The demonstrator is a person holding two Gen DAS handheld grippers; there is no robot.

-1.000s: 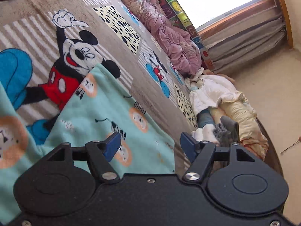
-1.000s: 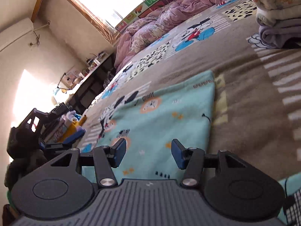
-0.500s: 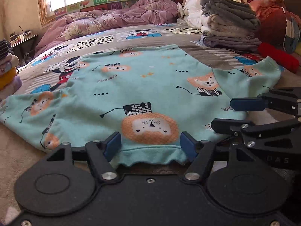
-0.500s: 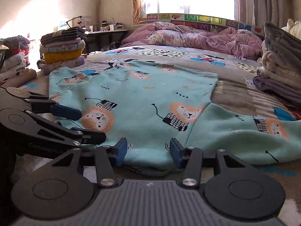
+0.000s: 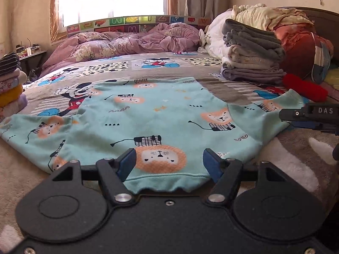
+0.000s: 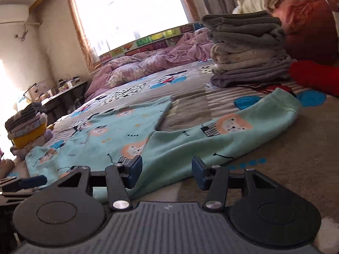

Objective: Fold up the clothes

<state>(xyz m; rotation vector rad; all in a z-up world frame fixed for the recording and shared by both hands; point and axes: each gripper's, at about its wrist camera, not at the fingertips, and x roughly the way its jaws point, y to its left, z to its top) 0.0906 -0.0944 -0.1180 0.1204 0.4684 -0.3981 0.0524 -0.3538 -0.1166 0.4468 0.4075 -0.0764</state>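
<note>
A teal child's sweatshirt with lion prints lies flat on the bed, both sleeves spread out; it also shows in the right wrist view. My left gripper is open and empty, its blue pads either side of the near hem. My right gripper is open and empty, low over the near edge of the right sleeve. The right gripper also shows at the right edge of the left wrist view. The left gripper's tip shows at the left edge of the right wrist view.
A stack of folded grey and white towels stands at the right with a red roll beside it. A pile of folded clothes stands at the left. A pink quilt lies under the window, on a Mickey Mouse blanket.
Both grippers swung round and came down at the near edge of the sweatshirt. The right gripper has since moved right, from the hem to the right sleeve. Both stay open.
</note>
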